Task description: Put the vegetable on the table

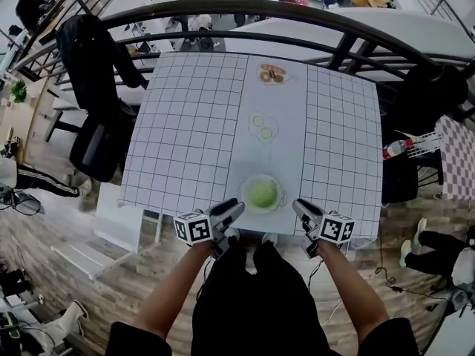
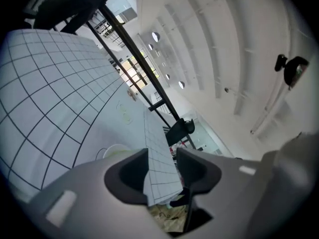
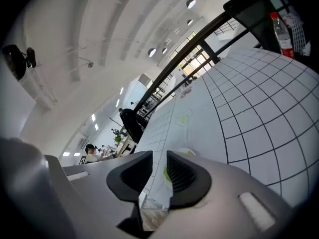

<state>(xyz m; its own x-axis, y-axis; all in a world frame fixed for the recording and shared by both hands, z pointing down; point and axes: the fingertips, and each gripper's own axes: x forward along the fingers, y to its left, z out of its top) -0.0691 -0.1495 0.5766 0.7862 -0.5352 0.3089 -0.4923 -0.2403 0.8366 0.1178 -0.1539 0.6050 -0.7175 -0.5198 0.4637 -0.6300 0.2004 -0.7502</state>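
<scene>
Grid-printed cloth is covering the table point(image 1: 185, 124), and a plain pale strip is running down its middle. Nearest the person, the left gripper point(image 1: 236, 208) and the right gripper point(image 1: 298, 208) are hovering at the near edge. Both are standing with jaws partly apart and grasping nothing; only cloth is showing through the gaps. Just between them the bowl point(image 1: 280, 196) is resting on the table, and the vegetable point(image 1: 261, 193) is lying inside it as a green mound. If the bowl is being taken up, both grippers are probably needing to close on opposite sides of the rim and keep it level, since it is sitting close to the edge. Farther along the strip, a plate of pale slices point(image 1: 263, 127) and a plate of brown food point(image 1: 272, 73) are lying well clear. A dark railing point(image 1: 297, 21) is curving beyond, not obstructing.
</scene>
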